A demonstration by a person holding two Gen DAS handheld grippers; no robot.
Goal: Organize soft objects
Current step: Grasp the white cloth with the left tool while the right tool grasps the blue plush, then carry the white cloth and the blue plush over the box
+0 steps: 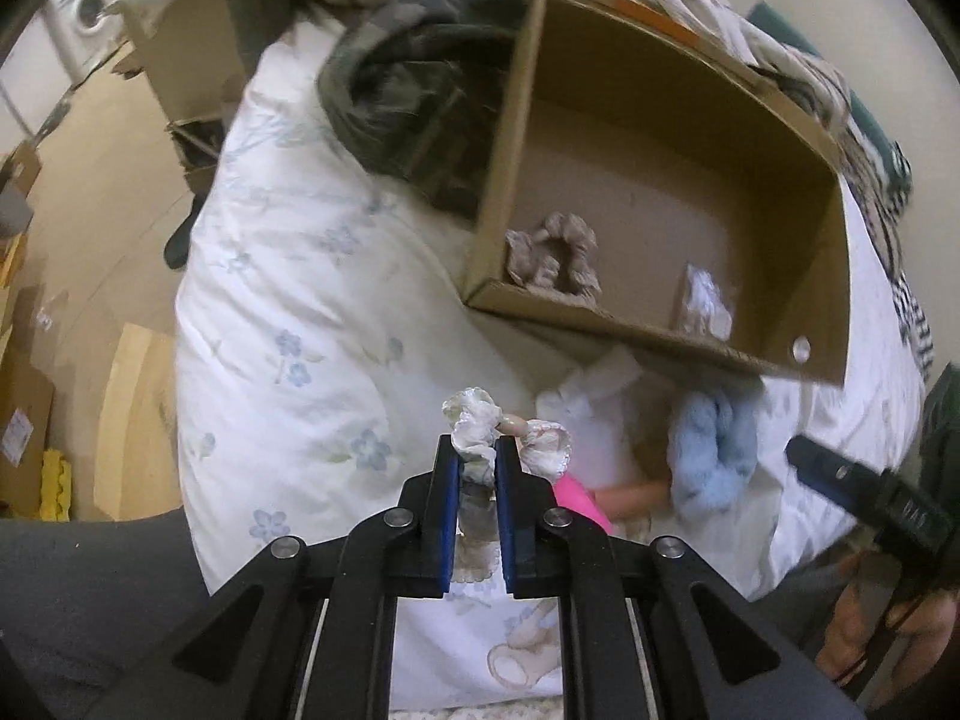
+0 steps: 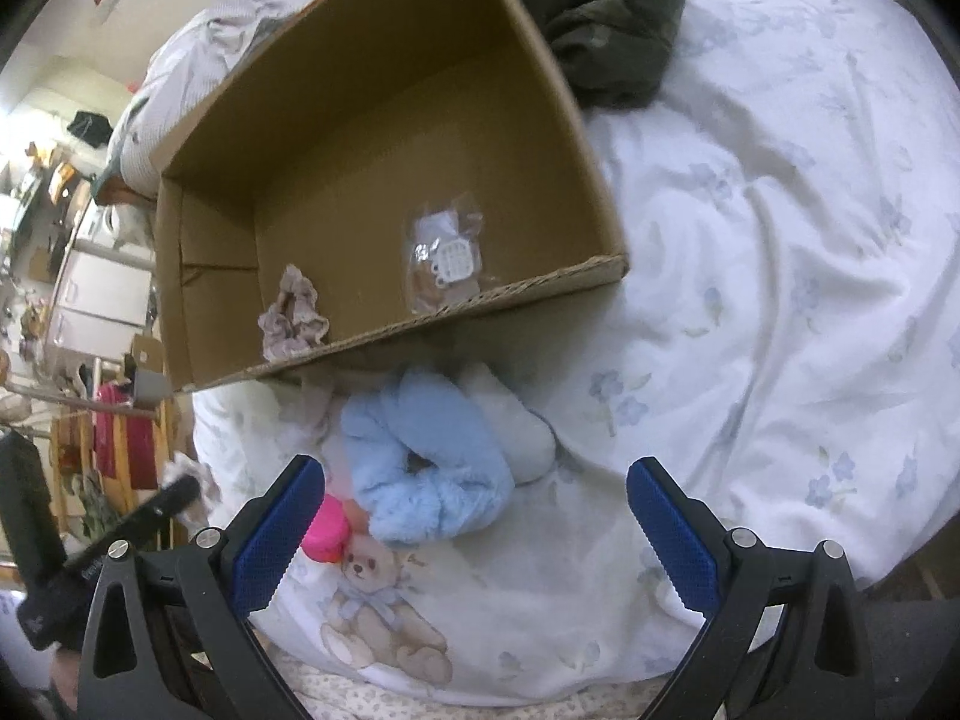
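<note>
My left gripper (image 1: 477,456) is shut on a white satin scrunchie (image 1: 504,435) and holds it above the bed, short of the cardboard box (image 1: 660,348). The box (image 2: 540,285) holds a beige scrunchie (image 1: 555,252) (image 2: 294,315) and a small plastic packet (image 1: 708,300) (image 2: 447,258). A fluffy light-blue scrunchie (image 2: 429,468) (image 1: 714,450) lies on the bed in front of the box. My right gripper (image 2: 477,492) is open and empty just short of it. A pink object (image 2: 327,528) (image 1: 579,495) lies beside the right gripper's left finger.
A dark green jacket (image 2: 606,18) (image 1: 408,96) lies behind the box. The white floral duvet (image 2: 780,240) covers the bed, with a teddy-bear print (image 2: 372,612) near me. A white soft item (image 2: 510,420) sits beside the blue scrunchie. Cardboard boxes (image 1: 36,420) stand on the floor at left.
</note>
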